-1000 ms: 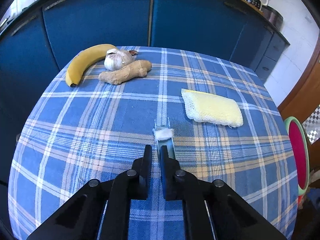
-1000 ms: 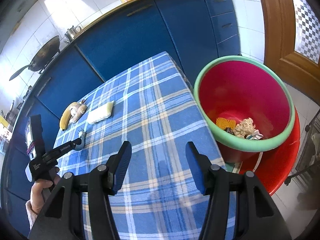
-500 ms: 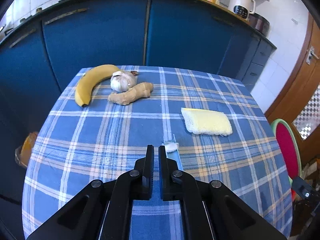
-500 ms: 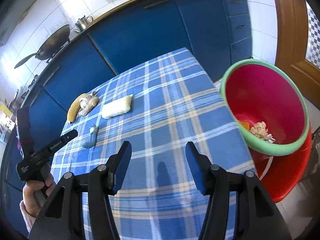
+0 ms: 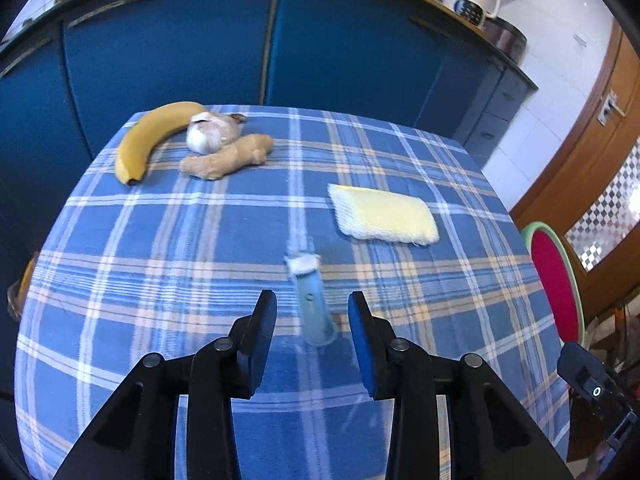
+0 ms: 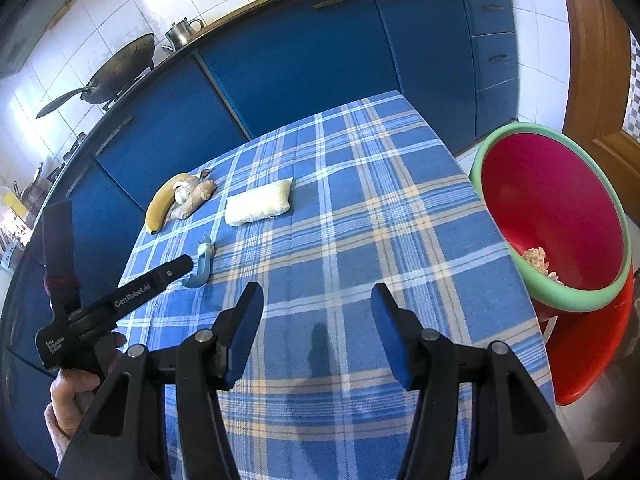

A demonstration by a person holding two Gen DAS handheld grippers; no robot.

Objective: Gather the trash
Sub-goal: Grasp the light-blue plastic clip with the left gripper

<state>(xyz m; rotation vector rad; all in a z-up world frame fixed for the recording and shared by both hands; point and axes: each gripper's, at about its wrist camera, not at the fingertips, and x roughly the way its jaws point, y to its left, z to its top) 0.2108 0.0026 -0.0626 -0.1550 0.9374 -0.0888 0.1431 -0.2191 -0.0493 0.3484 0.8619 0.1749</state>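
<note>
The tablecloth [image 5: 200, 248] is soft woven cloth. The bin [image 6: 560, 208] is shiny smooth plastic. The sponge [image 5: 384, 216] looks rough and fuzzy.

Pretty standard kitchen: long run of dark blue cabinets [image 6: 312, 60] under a dark countertop [image 6: 168, 54], white tiled wall [image 6: 100, 8] catching bright light. A wok [image 6: 120, 72] and small kettle [image 6: 182, 32] sit up there. Wooden door [image 5: 592, 152] on the right, blue plaid tablecloth [image 6: 360, 208] up front.
</note>
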